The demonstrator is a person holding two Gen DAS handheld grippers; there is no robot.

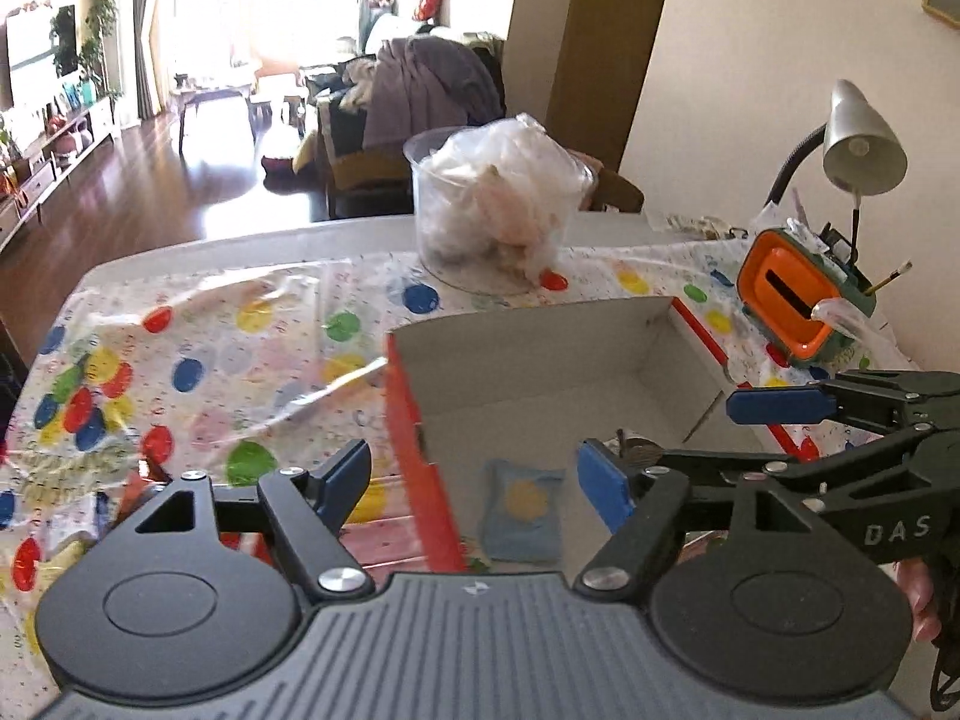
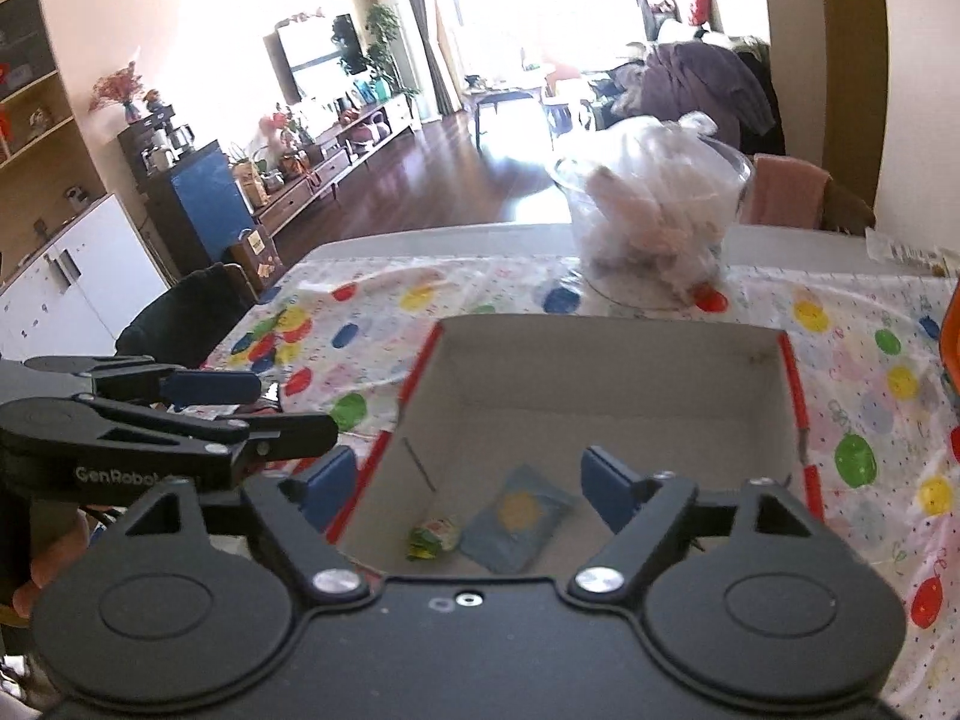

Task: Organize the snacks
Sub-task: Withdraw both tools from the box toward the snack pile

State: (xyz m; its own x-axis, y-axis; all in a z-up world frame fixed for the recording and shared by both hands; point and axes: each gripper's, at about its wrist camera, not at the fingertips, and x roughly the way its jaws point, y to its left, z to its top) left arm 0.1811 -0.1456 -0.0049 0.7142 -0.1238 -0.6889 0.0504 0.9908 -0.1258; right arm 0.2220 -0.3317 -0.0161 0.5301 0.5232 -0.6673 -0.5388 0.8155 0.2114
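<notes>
Both grippers hang over an open red-edged box (image 2: 606, 372) on a dotted tablecloth (image 1: 198, 360). The left gripper (image 1: 474, 480) and the right gripper (image 2: 465, 483) each stand with jaws wide apart, nothing between them. A blue snack packet (image 2: 516, 519) lies on the box floor, a small green sweet (image 2: 432, 537) touching it at its 9 o'clock. At 12 o'clock beyond the box stands a clear tub (image 1: 480, 204) stuffed with plastic bags; at 2 o'clock an orange holder (image 1: 792, 294) and a desk lamp (image 1: 861, 147). The tools read "DAS" and "GenRobot".
</notes>
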